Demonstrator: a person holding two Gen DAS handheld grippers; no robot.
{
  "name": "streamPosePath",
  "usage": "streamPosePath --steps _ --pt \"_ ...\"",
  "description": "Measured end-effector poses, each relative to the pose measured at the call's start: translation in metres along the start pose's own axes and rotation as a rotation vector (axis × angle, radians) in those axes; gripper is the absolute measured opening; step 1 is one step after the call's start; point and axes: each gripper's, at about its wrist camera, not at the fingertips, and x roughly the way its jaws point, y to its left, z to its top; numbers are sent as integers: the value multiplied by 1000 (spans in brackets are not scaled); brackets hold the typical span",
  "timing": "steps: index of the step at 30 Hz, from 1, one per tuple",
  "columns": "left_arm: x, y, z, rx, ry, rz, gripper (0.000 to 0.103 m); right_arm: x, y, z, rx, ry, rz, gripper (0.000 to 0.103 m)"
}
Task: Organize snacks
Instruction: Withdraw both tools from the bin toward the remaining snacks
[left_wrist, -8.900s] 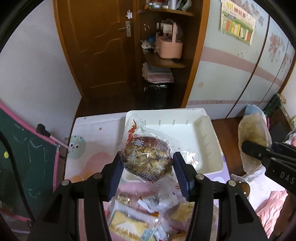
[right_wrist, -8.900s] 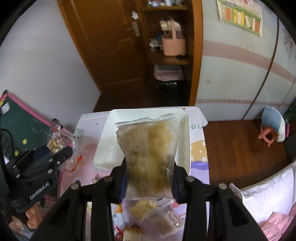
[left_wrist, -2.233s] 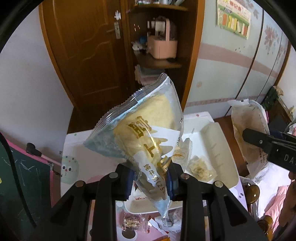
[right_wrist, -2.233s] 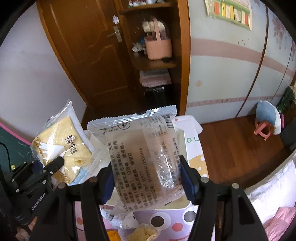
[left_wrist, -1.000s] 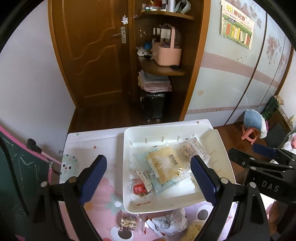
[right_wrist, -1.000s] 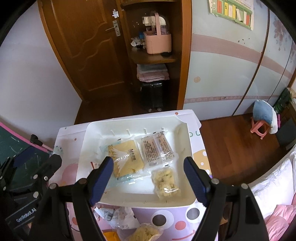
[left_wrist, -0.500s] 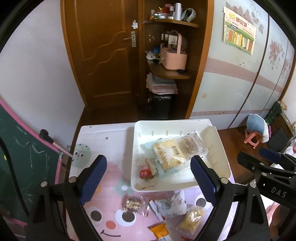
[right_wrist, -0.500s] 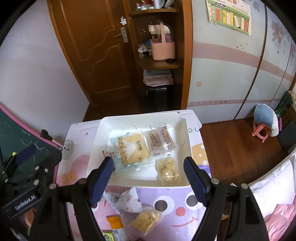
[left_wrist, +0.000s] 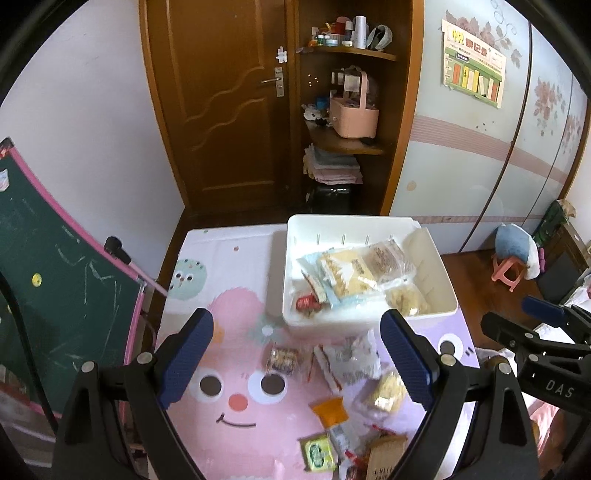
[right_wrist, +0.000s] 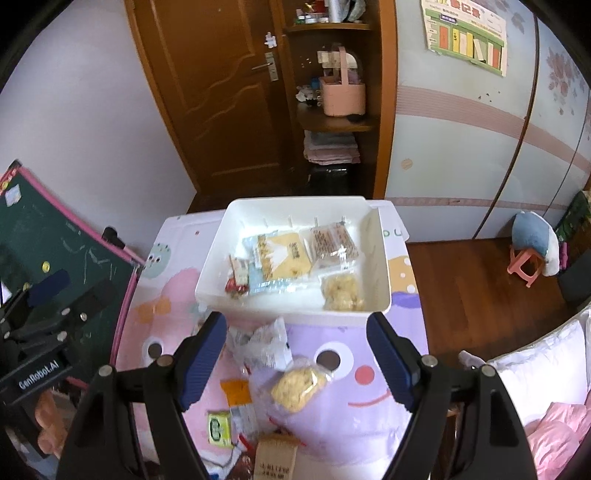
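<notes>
I judge the task partly done: four wrapped snacks lie in the white plastic bin (right_wrist: 380, 258), while loose snack packets (right_wrist: 295, 380) remain on the cartoon-printed counter (right_wrist: 369, 413) just below my empty, wide-apart left hand-held gripper (left_wrist: 295, 360) and right hand-held gripper (right_wrist: 295, 356).

both wrist views downward, sharing bin (left_wrist: 295, 258)
</notes>
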Motion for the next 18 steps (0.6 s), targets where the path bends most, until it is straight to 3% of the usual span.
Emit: streamPosePath --steps 8,18 --pt "-18 18 -49 -45 30 14 91 -5 10 -47 -44 43 18 79" --pt "9 38 -125 -108 185 49 91 28 12 -116 -54 171 23 79"
